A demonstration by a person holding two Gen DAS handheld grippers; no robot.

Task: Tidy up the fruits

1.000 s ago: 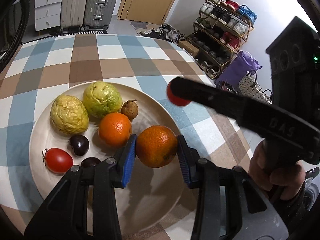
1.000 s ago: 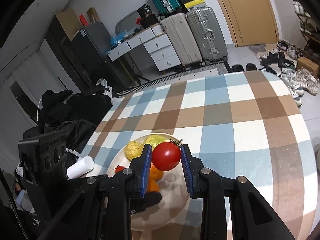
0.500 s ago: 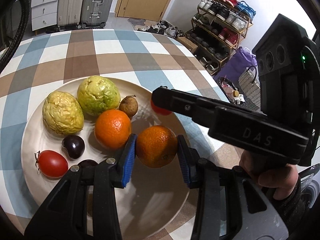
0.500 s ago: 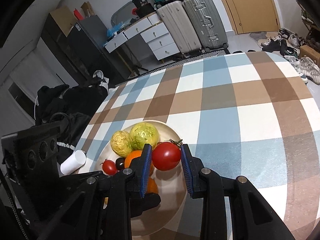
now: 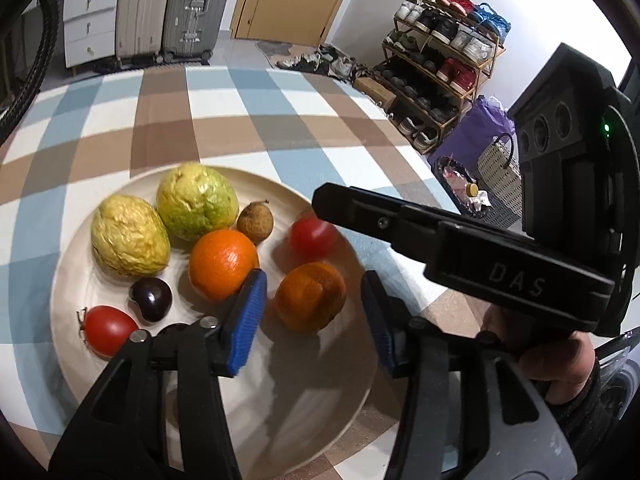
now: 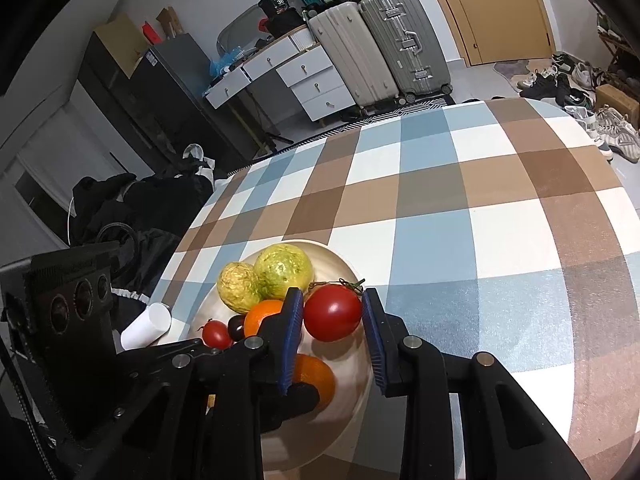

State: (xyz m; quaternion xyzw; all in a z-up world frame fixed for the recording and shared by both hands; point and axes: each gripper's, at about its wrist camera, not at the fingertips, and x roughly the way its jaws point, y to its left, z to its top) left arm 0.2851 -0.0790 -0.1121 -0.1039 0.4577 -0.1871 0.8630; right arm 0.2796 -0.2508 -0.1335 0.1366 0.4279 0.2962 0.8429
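Observation:
A cream plate [image 5: 80, 280] on the checked tablecloth holds two yellow-green guavas [image 5: 196, 200], an orange [image 5: 222, 264], a longan [image 5: 255, 222], a dark plum [image 5: 151, 299] and a small tomato [image 5: 108, 330]. My left gripper [image 5: 314, 320] is open, its blue pads apart on either side of a second orange [image 5: 310, 296] lying on the plate. My right gripper [image 6: 331, 338] is open around a large red tomato [image 6: 332, 312] resting on the plate's right part; the tomato also shows in the left wrist view [image 5: 312, 236].
The plate [image 6: 348, 268] sits near the table's left front edge. A white cylinder [image 6: 146, 326] lies left of the plate. Suitcases [image 6: 384, 44], drawers and a shoe rack [image 5: 440, 64] stand beyond the table.
Both grippers lowered over the plate and opened. The left let go of its orange, the right let go of the large tomato, and both fruits now rest on the plate.

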